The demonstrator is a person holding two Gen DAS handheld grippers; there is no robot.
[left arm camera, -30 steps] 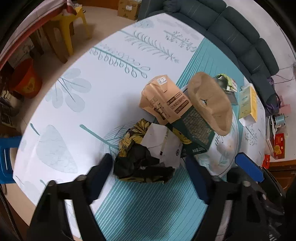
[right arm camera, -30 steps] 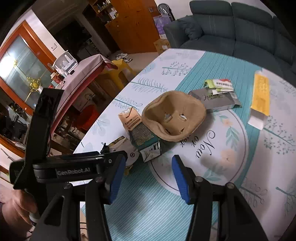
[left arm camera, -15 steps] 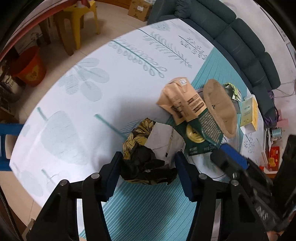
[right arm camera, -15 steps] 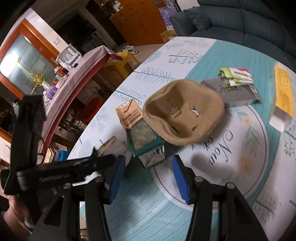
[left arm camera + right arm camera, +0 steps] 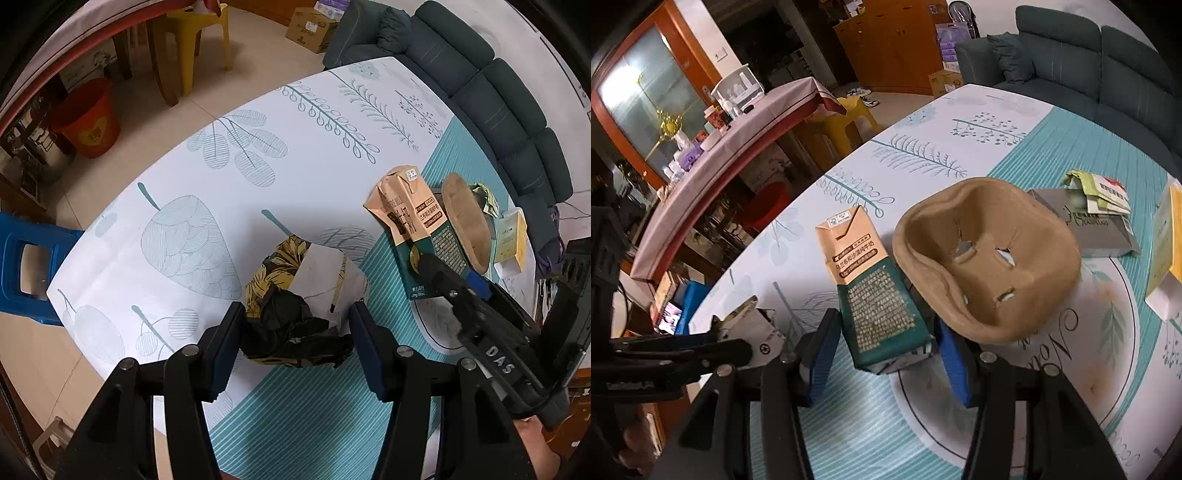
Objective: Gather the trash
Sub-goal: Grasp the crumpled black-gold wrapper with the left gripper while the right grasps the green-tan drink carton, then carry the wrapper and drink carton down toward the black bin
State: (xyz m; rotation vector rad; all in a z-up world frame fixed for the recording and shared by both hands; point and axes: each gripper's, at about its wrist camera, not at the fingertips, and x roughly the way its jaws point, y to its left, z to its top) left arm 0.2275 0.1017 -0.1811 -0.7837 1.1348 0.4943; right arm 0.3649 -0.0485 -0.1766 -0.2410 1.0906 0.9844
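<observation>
I work near the table edge [image 5: 74, 295], with bare cloth to my left. My left gripper [image 5: 295, 332] has the crumpled wrapper [image 5: 295, 306] between its jaws; the pads seem to touch its sides, but I cannot tell if they press. My right gripper [image 5: 886, 347] stands open around the lower end of the milk carton [image 5: 875, 291], with small gaps. The pulp tray [image 5: 990, 258] leans against the carton; I see nothing in it. Behind it lie a grey box [image 5: 1089, 229] and a yellow box [image 5: 1167, 236].
</observation>
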